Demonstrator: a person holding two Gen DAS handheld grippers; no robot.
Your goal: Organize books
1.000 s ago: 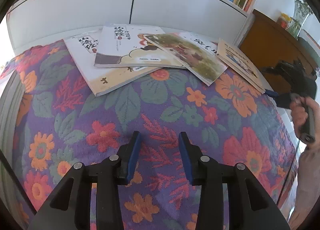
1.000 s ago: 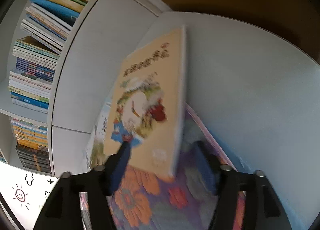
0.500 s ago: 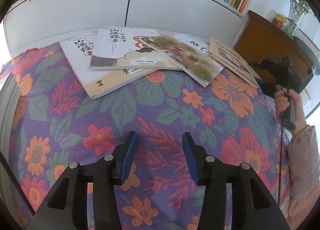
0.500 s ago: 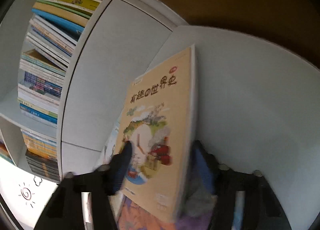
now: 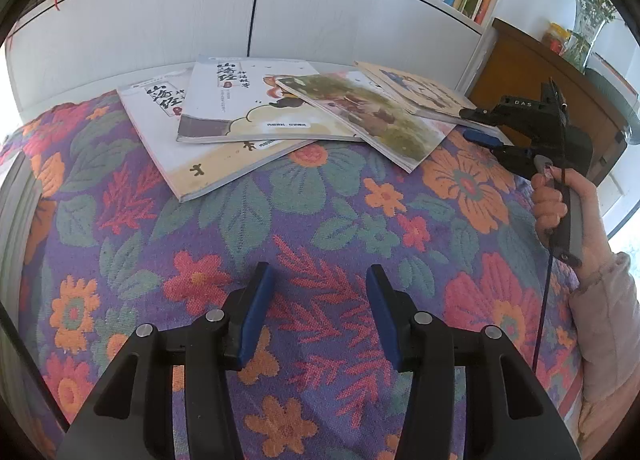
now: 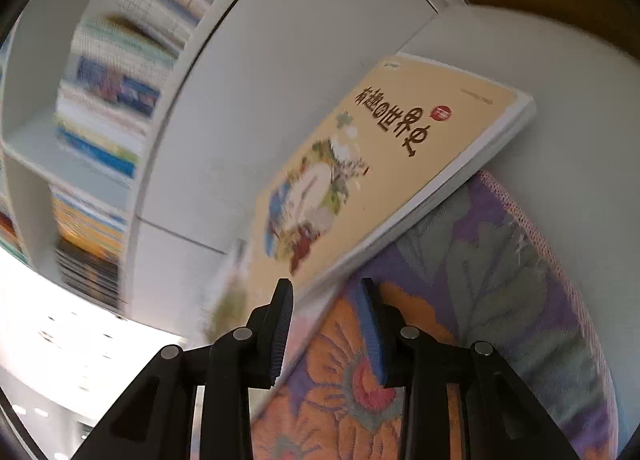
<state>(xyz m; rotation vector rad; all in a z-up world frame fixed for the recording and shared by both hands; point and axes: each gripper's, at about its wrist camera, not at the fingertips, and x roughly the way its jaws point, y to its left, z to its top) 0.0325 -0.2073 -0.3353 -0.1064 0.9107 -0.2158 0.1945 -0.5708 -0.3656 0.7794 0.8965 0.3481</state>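
Below the white bookshelf (image 5: 256, 16), on the flowered cloth (image 5: 320, 220), four picture books lie fanned and overlapping, none of them squared up or shelved. So I judge the organizing is only beginning: nothing I can see is sorted yet.

My right gripper (image 6: 326, 300) is at the tan book (image 6: 384, 164), the one furthest from the shelf's left end and nearest the wooden cabinet (image 5: 536, 72). Its jaws have just been closing, and the book's near corner sits between them, one finger over the cover and the other under it against the cloth. I cannot tell whether the pads are pressing on it yet; the view is blurred and a gap seems to remain on the lower side. In the left wrist view the same gripper shows at the book's edge, with the person's hand (image 5: 560, 212) on its handle.

My left gripper (image 5: 316, 300) hangs over bare cloth, well apart from the books and on the side of them away from the shelf. Its jaws have just been opening a little and nothing is between them.

What is left, as I read it: secure the tan book, then deal with the green-covered book (image 5: 372, 116), the white book with the cloud drawing (image 5: 240, 100) and the large white book (image 5: 192, 156) beneath it.
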